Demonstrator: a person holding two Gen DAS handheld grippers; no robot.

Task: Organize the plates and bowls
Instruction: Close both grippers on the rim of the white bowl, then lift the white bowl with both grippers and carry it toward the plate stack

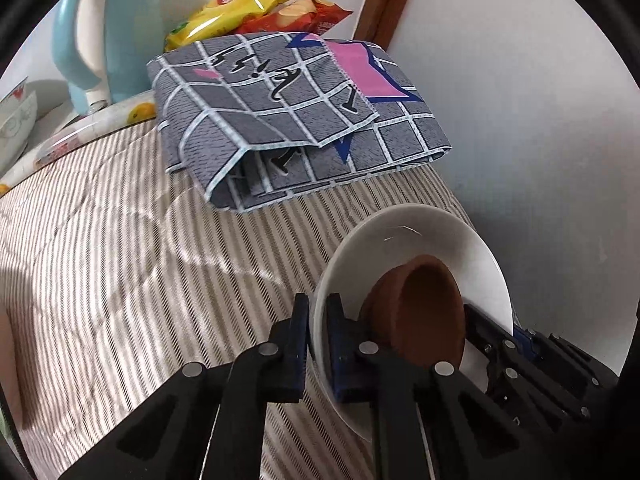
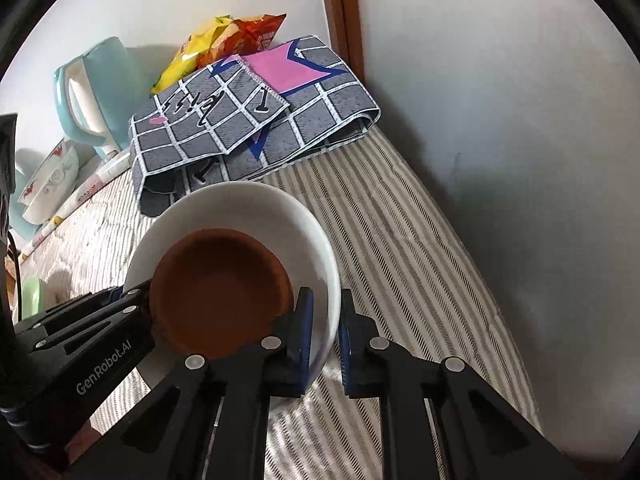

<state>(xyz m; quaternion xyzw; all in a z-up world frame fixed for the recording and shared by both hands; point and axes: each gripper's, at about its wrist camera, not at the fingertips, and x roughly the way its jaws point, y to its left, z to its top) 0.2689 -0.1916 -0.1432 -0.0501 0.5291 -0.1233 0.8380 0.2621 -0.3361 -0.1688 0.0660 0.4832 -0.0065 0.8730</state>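
Two claws of mine are clamped on one white plate [image 2: 316, 240], one at each side of its rim. My left claw [image 1: 317, 344] has its blue-padded fingers drawn in tight with the plate's edge pinched between them, and my right claw [image 2: 325, 336] grips the opposite edge the same way, jaws nearly together with only the rim's thickness between the pads. Sitting in the plate, just ahead of my fingertips and between the two claws, is a brown clay bowl [image 2: 220, 304]; it looks tipped toward my left claw, its rim close against that claw's inner finger. Beneath the plate lies a striped bedcover [image 1: 120, 260]. Further ahead of both claws lies a folded grey checked cloth [image 1: 296, 120] with a pink patch, and beyond it, against the wall, yellow and red snack bags [image 1: 256, 8]. Off to the left of my claws stands a pale blue kettle [image 2: 96, 96], and beside it a patterned white bowl [image 2: 48, 184], well apart from the plate I hold
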